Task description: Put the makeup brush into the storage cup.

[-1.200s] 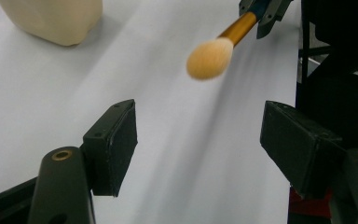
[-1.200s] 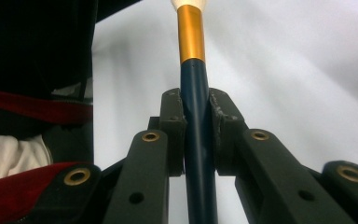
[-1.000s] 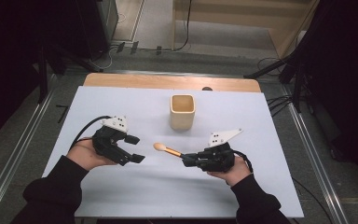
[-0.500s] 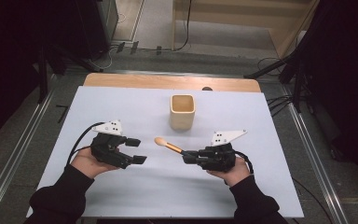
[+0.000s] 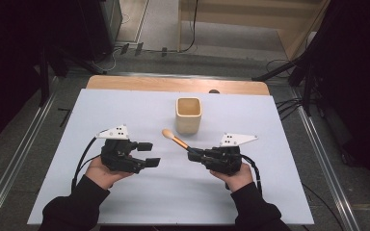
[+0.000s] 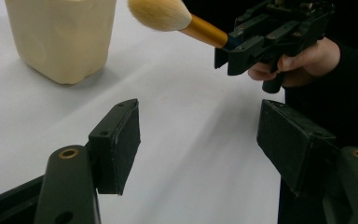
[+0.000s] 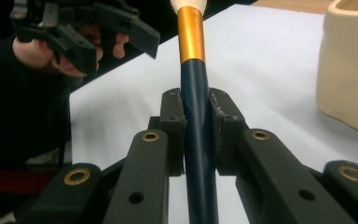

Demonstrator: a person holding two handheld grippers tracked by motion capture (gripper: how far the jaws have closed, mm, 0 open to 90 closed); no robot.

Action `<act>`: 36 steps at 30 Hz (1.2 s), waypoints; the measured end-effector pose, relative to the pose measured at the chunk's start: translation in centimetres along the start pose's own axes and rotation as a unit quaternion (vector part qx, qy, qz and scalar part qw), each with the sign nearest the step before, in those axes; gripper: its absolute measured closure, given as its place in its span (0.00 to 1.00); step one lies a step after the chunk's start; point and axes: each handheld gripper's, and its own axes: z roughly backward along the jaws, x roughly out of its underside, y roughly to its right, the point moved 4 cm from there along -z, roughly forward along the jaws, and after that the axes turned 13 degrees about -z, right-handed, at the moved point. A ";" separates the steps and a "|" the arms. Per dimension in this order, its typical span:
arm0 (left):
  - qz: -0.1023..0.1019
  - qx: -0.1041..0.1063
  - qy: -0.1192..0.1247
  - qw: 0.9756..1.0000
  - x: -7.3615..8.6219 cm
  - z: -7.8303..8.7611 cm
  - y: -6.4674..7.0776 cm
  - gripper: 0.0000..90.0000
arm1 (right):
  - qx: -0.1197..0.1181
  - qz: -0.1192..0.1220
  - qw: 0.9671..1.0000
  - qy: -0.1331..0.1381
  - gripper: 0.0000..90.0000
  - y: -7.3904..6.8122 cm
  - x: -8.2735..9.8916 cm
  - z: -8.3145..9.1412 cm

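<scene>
I've got the right gripper [image 5: 191, 151] clamped on the brush [image 5: 174, 139] by its dark handle, bristles up in the air just in front of the cup [image 5: 189, 115]. Left gripper [image 5: 149, 154] is empty, jaws apart, left of the cup. Risk as I see it: grip sits far back on the handle, so the brush could pivot, or the bristles catch the cup's rim and tip it

White table [image 5: 125, 106], wood strip at far edge [image 5: 173, 84]; grey floor [image 5: 164, 29] beyond.
</scene>
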 end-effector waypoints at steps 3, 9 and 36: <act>0.014 0.000 0.011 1.000 -0.1 -0.4 0.1 0.37 | -0.003 -0.014 1.000 0.012 0.87 0.0 0.0 -0.2; 0.036 -0.004 0.032 0.999 -0.6 -0.8 0.1 0.43 | -0.015 -0.024 0.999 0.020 0.87 -0.2 0.2 -0.8; 0.129 0.026 0.100 0.986 -0.8 -2.8 0.1 0.58 | -0.054 -0.050 0.997 0.036 0.87 -1.6 0.5 -2.5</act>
